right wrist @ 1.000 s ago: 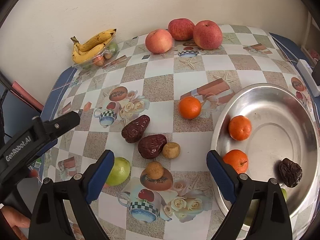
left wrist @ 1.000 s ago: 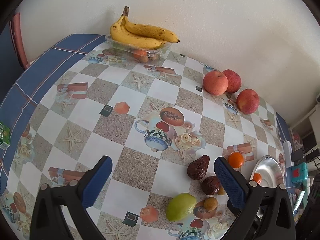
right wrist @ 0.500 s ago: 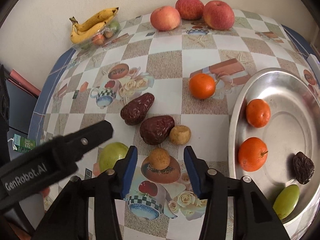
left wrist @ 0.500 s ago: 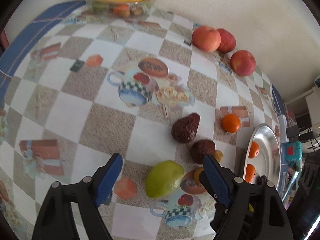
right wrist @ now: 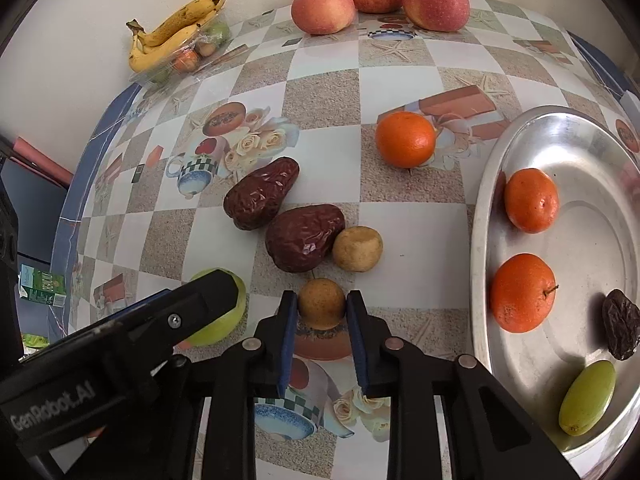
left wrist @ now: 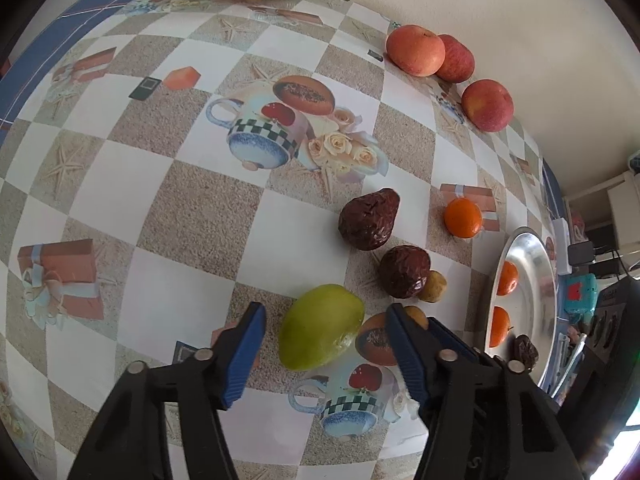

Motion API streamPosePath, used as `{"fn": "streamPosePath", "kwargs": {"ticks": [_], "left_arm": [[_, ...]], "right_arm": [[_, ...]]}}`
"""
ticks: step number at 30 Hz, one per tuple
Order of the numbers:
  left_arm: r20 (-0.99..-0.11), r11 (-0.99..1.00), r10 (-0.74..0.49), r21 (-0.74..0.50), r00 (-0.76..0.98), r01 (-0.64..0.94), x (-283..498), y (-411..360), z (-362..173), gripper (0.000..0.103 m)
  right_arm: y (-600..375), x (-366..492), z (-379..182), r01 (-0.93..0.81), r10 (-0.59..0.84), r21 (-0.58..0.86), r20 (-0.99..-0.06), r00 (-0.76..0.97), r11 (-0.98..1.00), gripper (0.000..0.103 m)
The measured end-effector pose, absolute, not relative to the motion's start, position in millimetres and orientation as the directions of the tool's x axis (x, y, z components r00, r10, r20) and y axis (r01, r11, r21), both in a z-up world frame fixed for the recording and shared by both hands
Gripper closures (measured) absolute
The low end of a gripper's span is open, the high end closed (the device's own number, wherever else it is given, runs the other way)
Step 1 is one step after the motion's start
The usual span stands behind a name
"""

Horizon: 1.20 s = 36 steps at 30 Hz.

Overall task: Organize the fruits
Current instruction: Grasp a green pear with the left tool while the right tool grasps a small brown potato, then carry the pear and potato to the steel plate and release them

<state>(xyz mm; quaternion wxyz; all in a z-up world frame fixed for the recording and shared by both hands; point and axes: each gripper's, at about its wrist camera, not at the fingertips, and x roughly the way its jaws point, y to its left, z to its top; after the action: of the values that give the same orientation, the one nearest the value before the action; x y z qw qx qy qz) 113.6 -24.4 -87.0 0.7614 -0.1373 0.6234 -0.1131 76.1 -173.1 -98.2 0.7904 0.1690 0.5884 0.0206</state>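
Green and oval, the smooth mango-like fruit (left wrist: 322,328) lies low in the left wrist view, its long axis running lower left to upper right between the blue pads of the left gripper (left wrist: 324,330), whose jaws have just been closing and do not yet touch it. In the right wrist view, at lower centre, the right gripper (right wrist: 321,308) pinches a small round tan fruit (right wrist: 321,306) on the checked surface (right wrist: 400,80). At right, the round steel tray (right wrist: 480,216) holds two oranges, a dark date and a green fruit.

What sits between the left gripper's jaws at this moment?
The green fruit lies on the tablecloth between the closing jaws of the left gripper, with gaps on both sides; the left wrist view shows this.
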Motion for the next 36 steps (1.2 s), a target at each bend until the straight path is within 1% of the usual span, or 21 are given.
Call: {"fn": "streamPosePath", "kwargs": {"ticks": [2, 4, 8, 15, 20, 29, 36], "left_arm": [[-0.919, 0.935, -0.348, -0.355, 0.188, -0.005, 113, -24, -90, 0.043], [-0.918, 0.933, -0.354, -0.361, 0.177, -0.008, 112, -25, -93, 0.051], [-0.92, 0.932, -0.354, -0.361, 0.166, -0.013, 110, -27, -97, 0.055], [-0.916, 0.927, -0.361, -0.374, 0.176, -0.041, 111, -23, -95, 0.055], [-0.904, 0.918, -0.373, -0.393, 0.209, -0.06, 112, -15, -87, 0.055], [-0.868, 0.911, -0.396, -0.413, 0.298, 0.009, 111, -23, -55, 0.055], [-0.844, 0.905, -0.415, -0.42, 0.34, 0.061, 110, -37, -40, 0.055]], "right_arm": [[-178, 74, -98, 0.182, 0.233, 0.295, -0.925, 0.302, 0.938, 0.077], [-183, 72, -98, 0.2, 0.224, 0.291, -0.928, 0.299, 0.936, 0.077], [-191, 67, -98, 0.227, 0.222, 0.294, -0.929, 0.295, 0.928, 0.077], [-194, 64, -96, 0.24, 0.227, 0.303, -0.928, 0.296, 0.922, 0.077], [-197, 62, -82, 0.237, 0.241, 0.33, -0.91, 0.338, 0.914, 0.077], [-208, 56, -50, 0.243, 0.214, 0.337, -0.881, 0.423, 0.91, 0.077], [-223, 55, -49, 0.285, 0.174, 0.314, -0.889, 0.424, 0.906, 0.077]]}}
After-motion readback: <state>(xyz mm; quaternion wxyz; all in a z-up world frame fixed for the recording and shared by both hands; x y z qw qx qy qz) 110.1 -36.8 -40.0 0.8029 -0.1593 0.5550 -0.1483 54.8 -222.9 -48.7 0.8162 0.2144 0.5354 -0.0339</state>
